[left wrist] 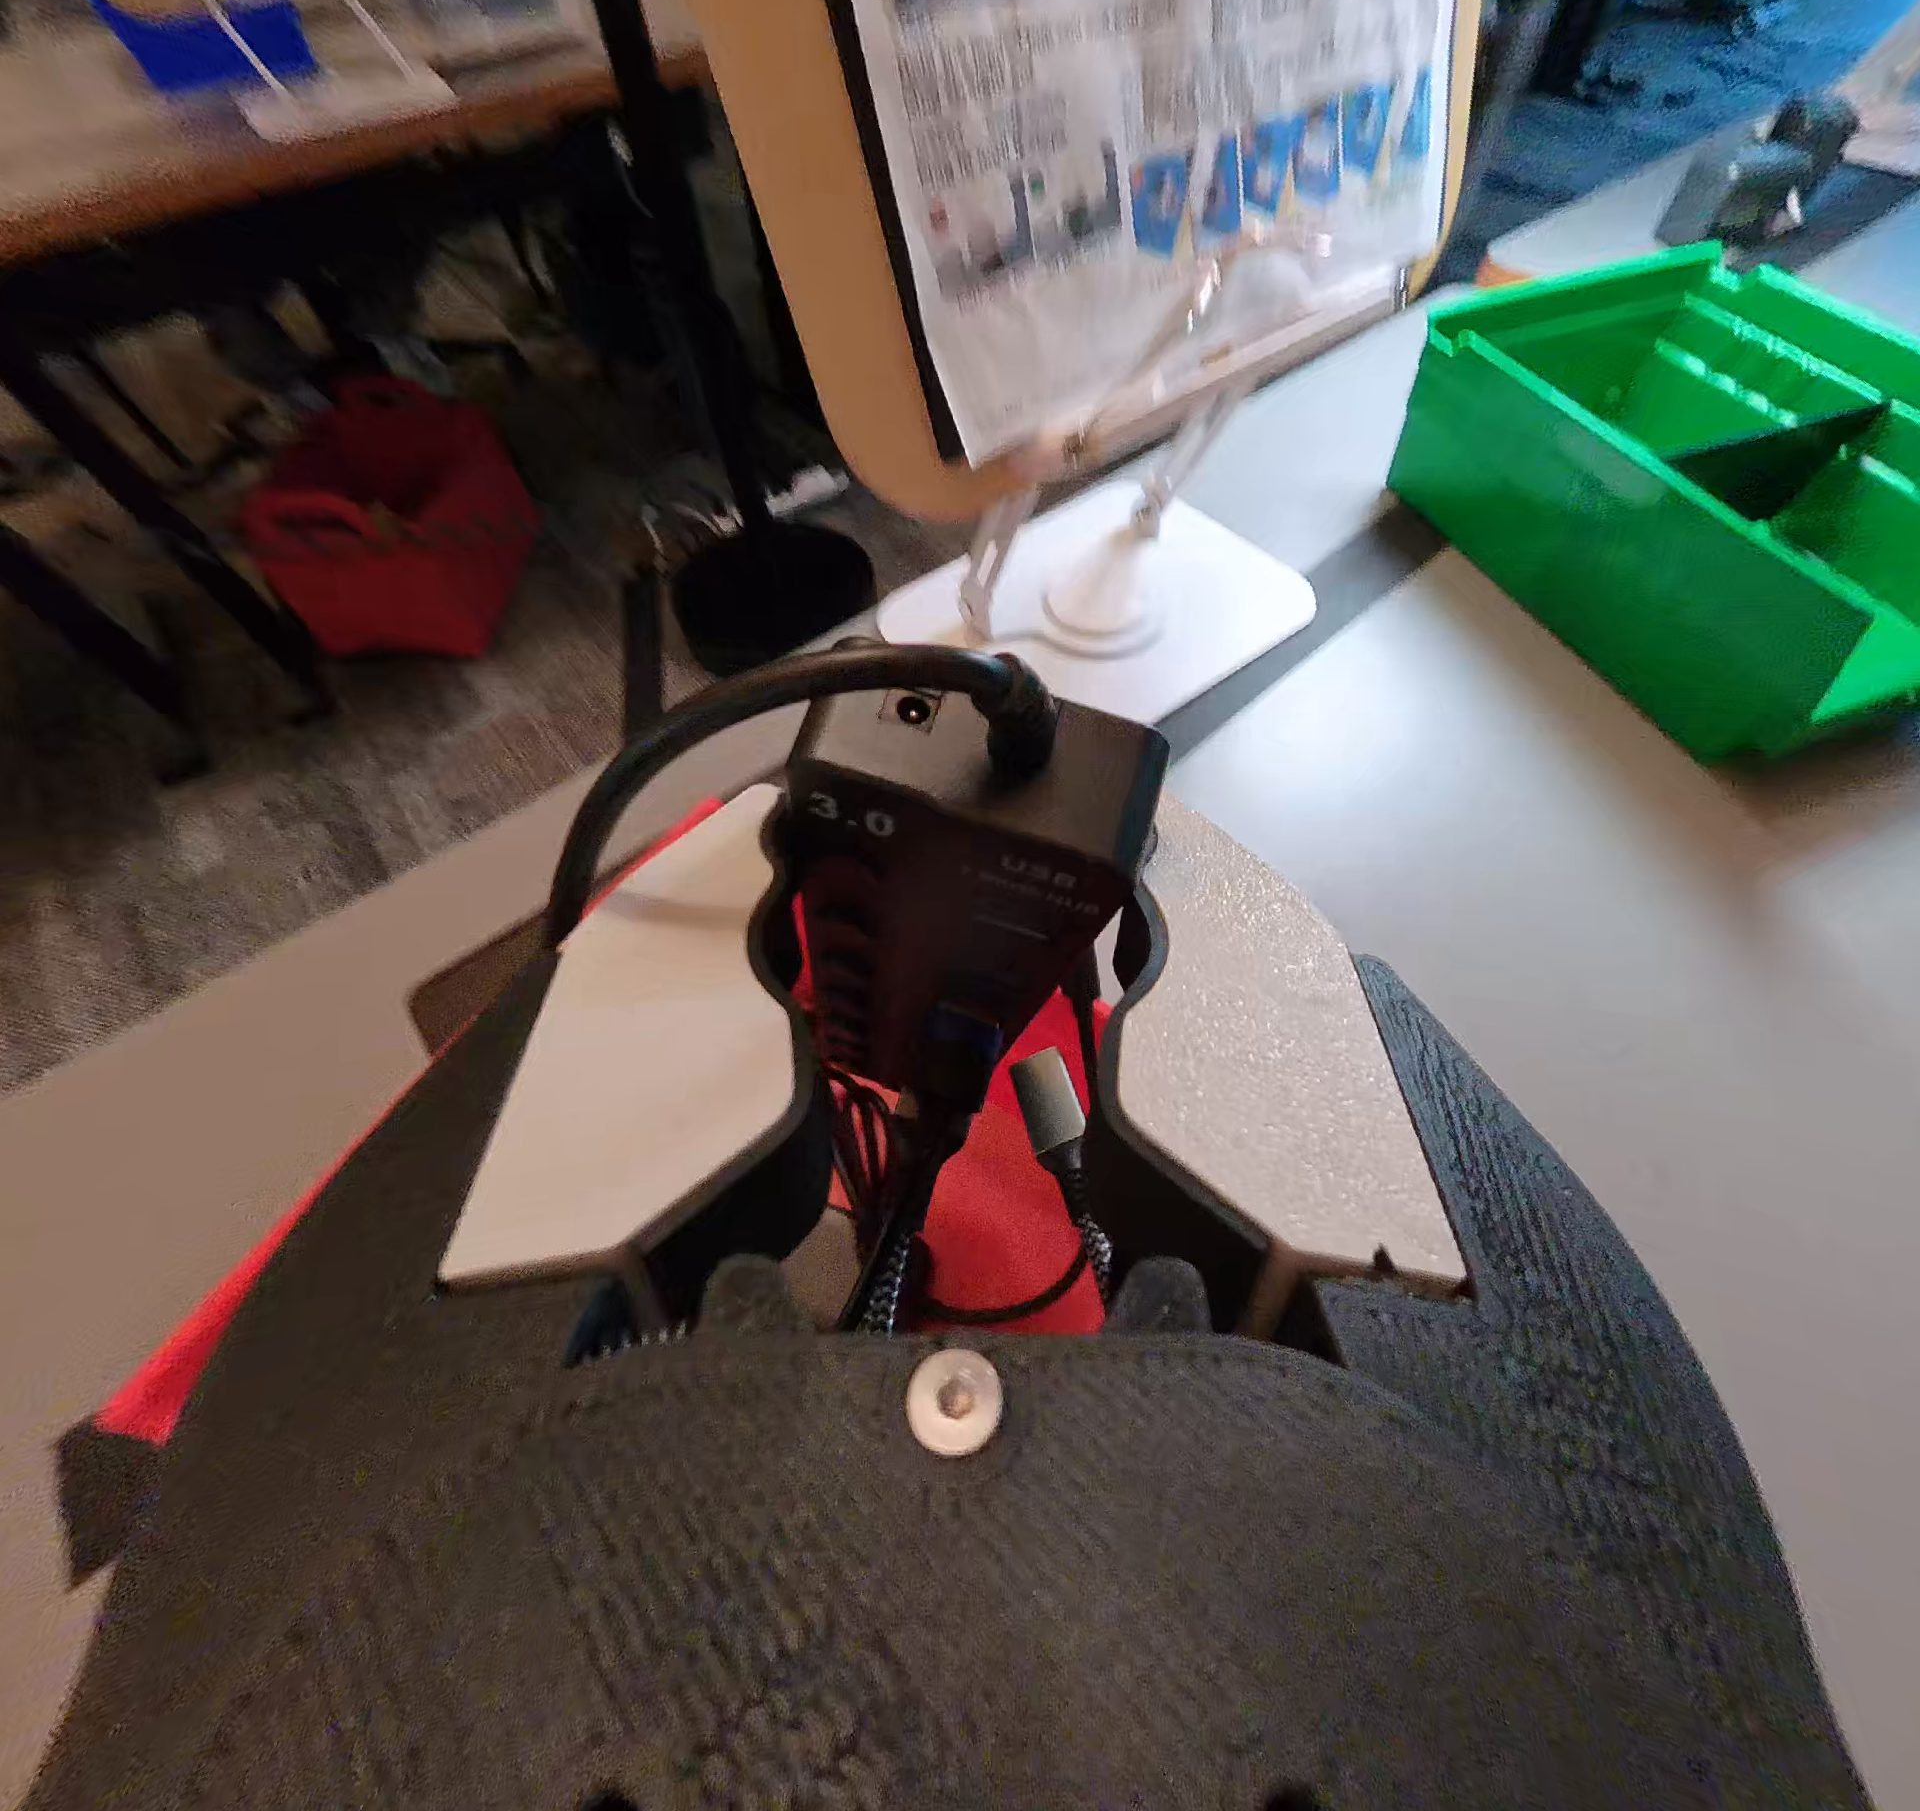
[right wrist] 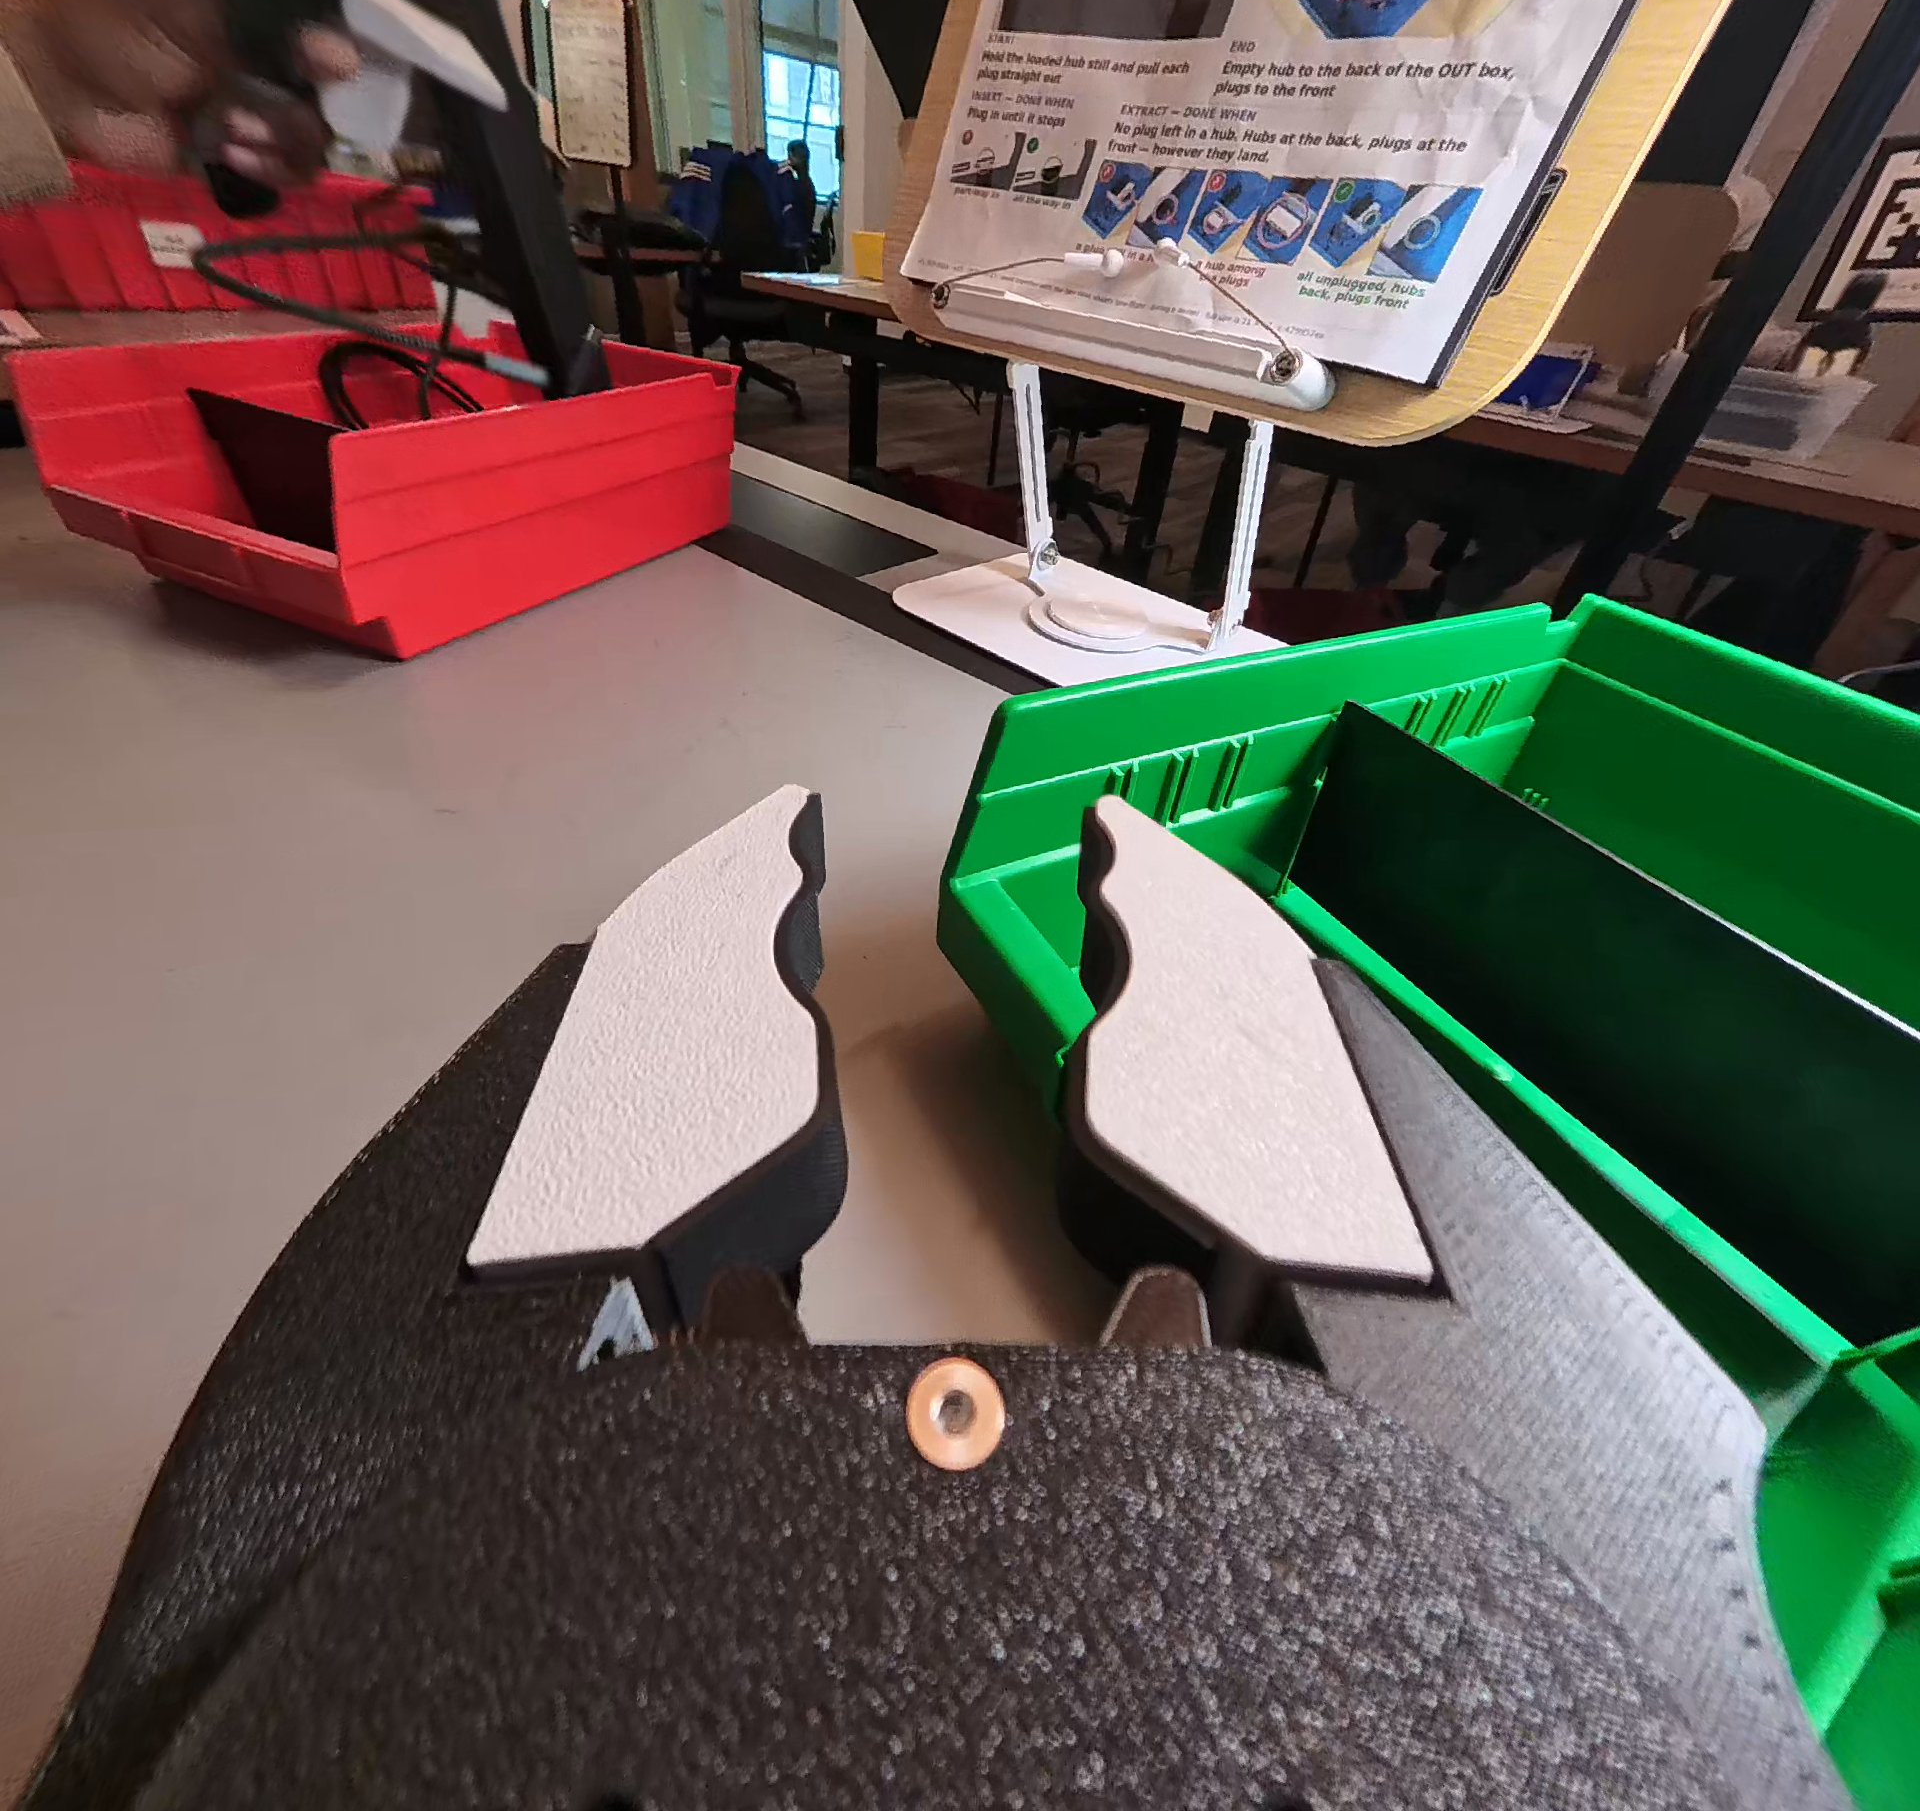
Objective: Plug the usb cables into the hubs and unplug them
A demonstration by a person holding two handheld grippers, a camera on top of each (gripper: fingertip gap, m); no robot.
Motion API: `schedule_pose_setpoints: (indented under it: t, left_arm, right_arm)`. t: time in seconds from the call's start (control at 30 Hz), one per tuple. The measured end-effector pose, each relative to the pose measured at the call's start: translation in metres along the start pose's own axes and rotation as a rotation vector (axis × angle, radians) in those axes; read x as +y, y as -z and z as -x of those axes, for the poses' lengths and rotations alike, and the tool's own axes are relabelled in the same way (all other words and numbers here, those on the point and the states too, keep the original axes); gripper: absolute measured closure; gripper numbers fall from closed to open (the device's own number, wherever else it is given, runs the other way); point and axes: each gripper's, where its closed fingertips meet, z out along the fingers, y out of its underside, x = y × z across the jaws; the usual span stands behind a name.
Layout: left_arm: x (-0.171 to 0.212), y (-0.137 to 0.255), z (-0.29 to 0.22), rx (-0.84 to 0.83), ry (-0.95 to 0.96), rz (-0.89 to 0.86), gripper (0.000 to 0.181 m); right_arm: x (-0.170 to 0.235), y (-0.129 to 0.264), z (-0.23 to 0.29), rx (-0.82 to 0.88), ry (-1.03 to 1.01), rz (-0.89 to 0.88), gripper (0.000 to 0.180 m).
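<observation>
My left gripper (left wrist: pixel 961 888) is shut on a black USB hub (left wrist: pixel 966 816) and holds it above the red bin (left wrist: pixel 997 1231). The hub's own black cable (left wrist: pixel 665 753) loops off to the left. A blue plug (left wrist: pixel 961 1044) sits in the hub's near side, with a grey plug (left wrist: pixel 1049 1101) on a braided cable beside it; I cannot tell if the grey one is seated. In the right wrist view the hub (right wrist: pixel 530 234) hangs over the red bin (right wrist: pixel 416 504), blurred, with cables (right wrist: pixel 416 348) trailing into it. My right gripper (right wrist: pixel 951 888) is open and empty, low over the table by the green bin's (right wrist: pixel 1195 712) front corner.
The green bin (left wrist: pixel 1662 535) has a black divider (right wrist: pixel 1558 930) across it. A tilted board with an instruction sheet (right wrist: pixel 1247 151) stands on a white base (right wrist: pixel 1081 608) at the table's back edge, between the two bins. Grey table (right wrist: pixel 416 878) lies between the bins.
</observation>
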Motion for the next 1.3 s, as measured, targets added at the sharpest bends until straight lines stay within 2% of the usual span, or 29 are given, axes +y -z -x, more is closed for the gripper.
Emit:
schedule_pose_setpoints:
  t: [0.13,0.33,0.53,0.73,0.83,1.07,1.3]
  left_arm:
    - [-0.051,0.038,-0.011,-0.063,-0.084,-0.135,0.122]
    - [-0.115,0.080,-0.089,0.018,-0.268,-0.266,0.121]
    - [-0.136,0.086,-0.187,0.200,-0.377,-0.301,0.122]
    - [-0.113,0.060,-0.267,0.409,-0.348,-0.280,0.122]
    - [-0.088,0.042,-0.301,0.523,-0.299,-0.250,0.122]
    - [-0.023,0.003,-0.354,0.754,-0.185,-0.175,0.122]
    - [0.004,-0.012,-0.366,0.870,-0.121,-0.113,0.122]
  right_arm:
    - [0.002,-0.001,0.000,0.005,-0.001,0.013,0.133]
    - [-0.017,-0.009,0.017,-0.038,0.021,-0.011,0.130]
    - [-0.070,-0.015,0.047,-0.138,0.057,-0.099,0.127]
    - [-0.129,-0.019,0.086,-0.296,0.094,-0.197,0.123]
    - [-0.135,-0.025,0.110,-0.390,0.139,-0.188,0.118]
    - [-0.068,-0.058,0.152,-0.533,0.200,-0.024,0.103]
    - [-0.025,-0.069,0.165,-0.590,0.126,0.041,0.113]
